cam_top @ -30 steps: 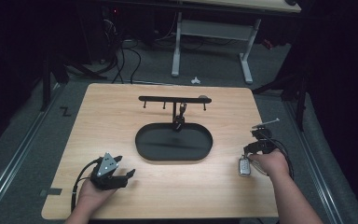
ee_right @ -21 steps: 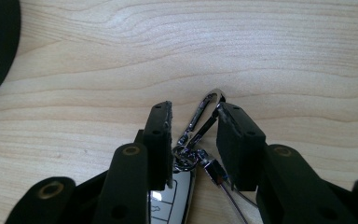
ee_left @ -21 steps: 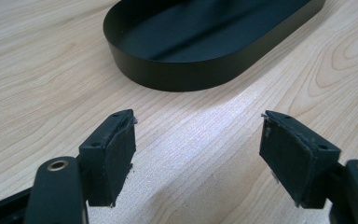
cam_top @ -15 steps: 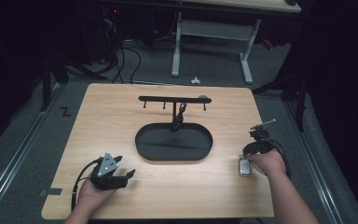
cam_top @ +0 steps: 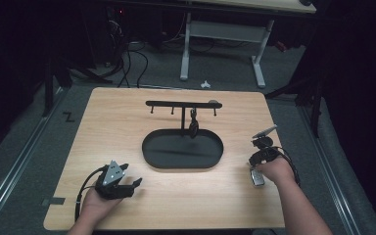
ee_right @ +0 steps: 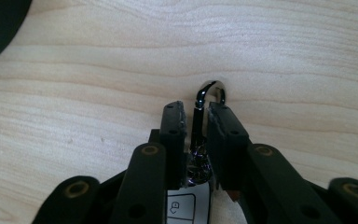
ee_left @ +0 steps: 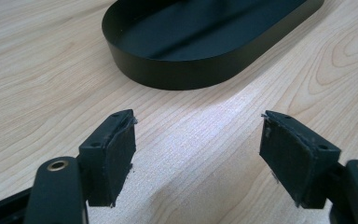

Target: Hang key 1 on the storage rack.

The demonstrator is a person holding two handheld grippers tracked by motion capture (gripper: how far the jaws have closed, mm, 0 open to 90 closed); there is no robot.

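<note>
Though half hidden between its pads, key ring (ee_right: 208, 93) in right gripper (ee_right: 196, 114) — closing; left gripper (ee_left: 198, 149) wide.

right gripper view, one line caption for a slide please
Right gripper with its fingers closing on a key ring above a light wooden table.

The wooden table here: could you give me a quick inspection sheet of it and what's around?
Surface: light wooden table, bare grain.
Job's things: white key fob with metal ring, lying at the table's right side, ring between the right jaws; black oval tray with a hook rack, one dark item hanging.
Clutter: nothing seen.
Grippers: left gripper open, resting on the table; right gripper has just been closing, pads on the ring.
Cables: black cable trailing from the left gripper.
Surroundings: dark room, white-legged desk, floor cables.
</note>
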